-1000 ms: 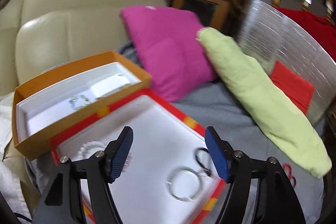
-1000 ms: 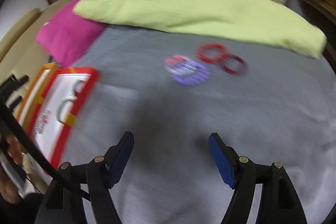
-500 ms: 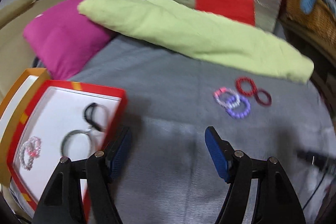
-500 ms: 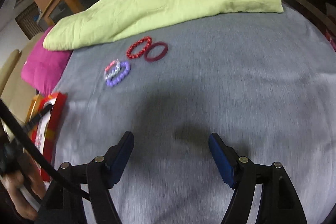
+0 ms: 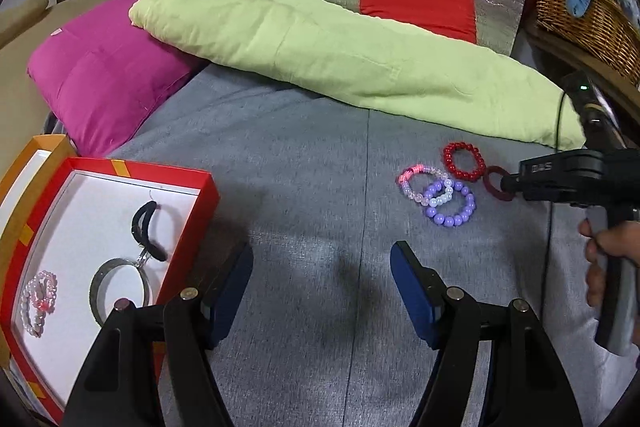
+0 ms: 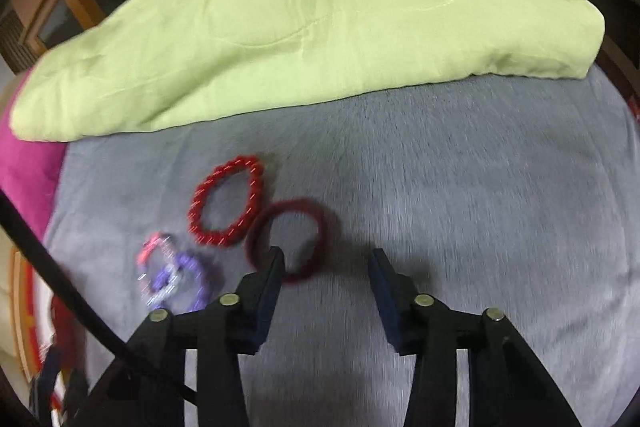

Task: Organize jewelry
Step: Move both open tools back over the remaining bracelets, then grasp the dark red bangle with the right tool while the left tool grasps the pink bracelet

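Note:
Several bracelets lie on the grey cloth: a red beaded one [image 5: 463, 161] [image 6: 227, 206], a dark red ring [image 5: 496, 183] [image 6: 294, 239], a purple beaded one [image 5: 450, 207] [image 6: 182, 279] and a pink one [image 5: 420, 183]. My right gripper [image 6: 326, 259] is open, its left finger at the dark red ring; in the left wrist view its tip [image 5: 510, 183] touches that ring. My left gripper [image 5: 322, 279] is open and empty beside the red tray [image 5: 172, 179], which holds a black band [image 5: 146, 229], a silver bangle [image 5: 120, 287] and a pink bracelet [image 5: 40, 297].
A long green pillow [image 5: 340, 55] [image 6: 300, 27] lies behind the bracelets, with a magenta pillow [image 5: 104, 75] to its left. An orange box [image 5: 24, 163] sits behind the red tray. A wicker basket [image 5: 580, 15] stands at the far right.
My left gripper has swung right from over the tray to the grey cloth. My right gripper has moved forward and down to the dark red ring.

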The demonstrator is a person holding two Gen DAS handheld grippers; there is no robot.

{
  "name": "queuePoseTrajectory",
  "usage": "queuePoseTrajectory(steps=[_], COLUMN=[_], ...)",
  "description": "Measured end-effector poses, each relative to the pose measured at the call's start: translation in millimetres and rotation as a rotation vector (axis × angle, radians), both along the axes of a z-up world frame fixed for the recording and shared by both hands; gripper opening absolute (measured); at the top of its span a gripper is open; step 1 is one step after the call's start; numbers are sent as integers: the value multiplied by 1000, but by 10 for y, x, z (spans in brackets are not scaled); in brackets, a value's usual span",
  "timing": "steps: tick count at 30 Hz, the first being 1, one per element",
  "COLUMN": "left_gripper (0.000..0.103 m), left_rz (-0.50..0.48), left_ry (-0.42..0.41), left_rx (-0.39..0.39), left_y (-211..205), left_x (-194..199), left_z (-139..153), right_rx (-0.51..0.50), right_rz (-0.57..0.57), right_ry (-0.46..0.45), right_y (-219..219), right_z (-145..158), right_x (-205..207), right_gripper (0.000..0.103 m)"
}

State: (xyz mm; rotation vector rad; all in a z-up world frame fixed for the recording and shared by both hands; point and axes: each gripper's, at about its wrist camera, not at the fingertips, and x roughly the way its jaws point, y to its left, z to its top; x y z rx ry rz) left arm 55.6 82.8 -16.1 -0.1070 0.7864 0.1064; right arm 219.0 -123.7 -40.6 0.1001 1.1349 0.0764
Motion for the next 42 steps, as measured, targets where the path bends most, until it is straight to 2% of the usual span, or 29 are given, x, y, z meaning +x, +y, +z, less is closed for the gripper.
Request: queuePoseTrajectory(steps=[2,5,8,11,14,18,20,24,27,28,29,30,31,32,36,42], left_gripper=[72,72,72,72,72,72,72,72,63,52,37,29,12,7,7,7], left_rz=[-4,-1,-4,-13,-17,-9,-19,-2,12,16,20,22,27,25,7,-13], left_ry=[4,7,12,14,18,47,94,134,171,188,207,220,231,239,207,132], left_rx=[-3,-6,-12,-8,-21,-95,-142,-128,-154,-152,-141,-129,-110,-94,-61,-33], left_y=[-13,-27,-44,-75,-96,-94,-130,-281,-369,-404,-439,-460,-483,-502,-549,-558], left_x=[19,49,53,55,88,263,460,815,1017,1082,1136,1180,1217,1240,1152,753], left_z=[-18,-37,-48,-63,-73,-62,-70,-92,-167,-207,-251,-286,-324,-348,-301,-121], right_rx=[-60,-95,-97,-64,22,96,116,165,189,198,203,208,210,212,215,214], right_rz=[52,103,135,148,134,121,125,124,121,119,117,115,115,116,114,112], right_ry=[-1,-15,-43,-81,-75,-105,-109,-104,-97,-95,-94,-93,-93,-92,-93,-100], right_y=[108,148,41,-169,-389,-567,-578,-633,-645,-654,-651,-654,-651,-656,-659,-657], right_z=[-3,25,49,81,75,33,18,14,-1,-1,-21,-26,-26,-33,-33,-18], right_x=[-7,-146,-496,-967,-1243,-1336,-1313,-1274,-1239,-1230,-1230,-1225,-1216,-1208,-1201,-1231], right_gripper=[4,4,4,4,4,4,4,4,4,4,4,4,4,4,4,4])
